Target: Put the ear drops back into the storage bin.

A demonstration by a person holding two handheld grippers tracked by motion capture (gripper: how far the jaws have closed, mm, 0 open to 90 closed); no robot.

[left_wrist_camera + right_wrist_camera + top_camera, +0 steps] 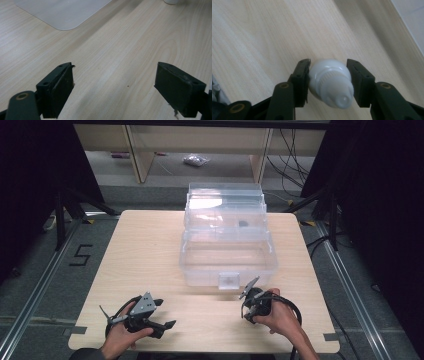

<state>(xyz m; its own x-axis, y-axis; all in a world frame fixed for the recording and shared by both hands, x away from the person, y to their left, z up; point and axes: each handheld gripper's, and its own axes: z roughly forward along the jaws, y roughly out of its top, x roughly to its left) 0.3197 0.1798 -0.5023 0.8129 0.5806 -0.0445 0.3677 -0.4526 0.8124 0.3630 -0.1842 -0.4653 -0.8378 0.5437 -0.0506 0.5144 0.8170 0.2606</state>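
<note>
The right gripper [328, 83] has its fingers clamped on a small white bottle [329, 82]; squeeze evenly before lifting toward the clear plastic bin [227, 265]. Left gripper [115, 92] fingers stand apart over the worktop [120, 50].

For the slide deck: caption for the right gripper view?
Right gripper jaws closed on a small white bottle above the wooden table.

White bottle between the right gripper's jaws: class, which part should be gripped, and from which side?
Grip the white bottle across its rounded body, one jaw on each flank, coming from above. The right gripper already brackets it there; the ribbed cap and narrow tip look slippier.
</note>
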